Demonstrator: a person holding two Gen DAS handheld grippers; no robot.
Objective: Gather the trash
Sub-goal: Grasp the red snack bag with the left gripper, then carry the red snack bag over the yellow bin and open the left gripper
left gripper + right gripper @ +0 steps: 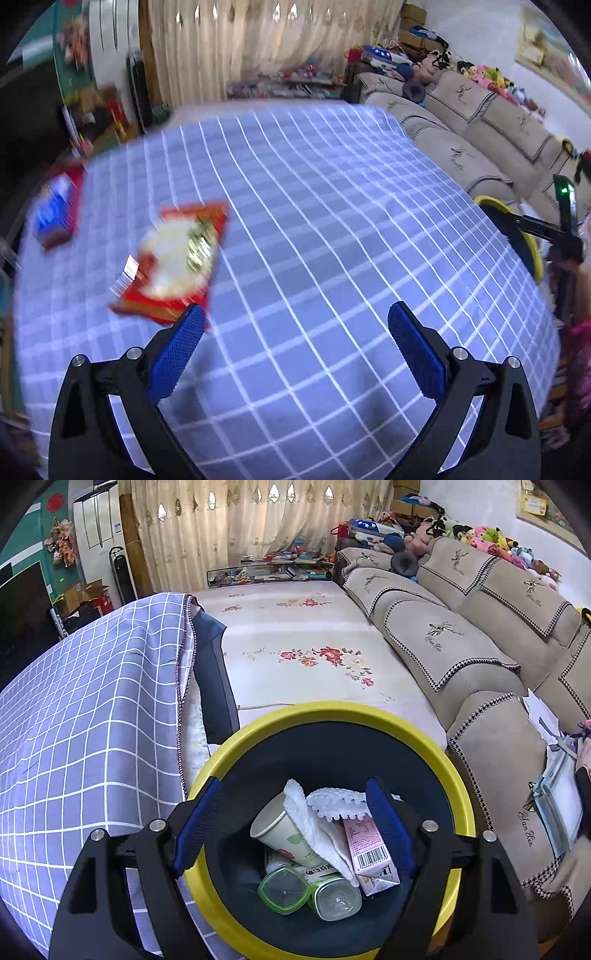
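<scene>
A red and white snack wrapper (173,262) lies on the blue checked tablecloth (314,206), left of centre. A red and blue box (57,210) lies further left near the edge. My left gripper (295,314) is open and empty, its left fingertip just below the wrapper. My right gripper (295,797) is open and empty above a dark bin with a yellow rim (436,746). The bin holds a paper cup (280,834), a white cloth (314,823), a pink carton (369,853) and two clear green-rimmed containers (284,890). The bin rim also shows in the left wrist view (532,251).
The bin stands beside the table's corner (184,602), on the floor side. A beige sofa (461,635) runs along the right, with plush toys on its back. A floral mat (303,646) lies between table and sofa. Curtains (240,528) and clutter are at the back.
</scene>
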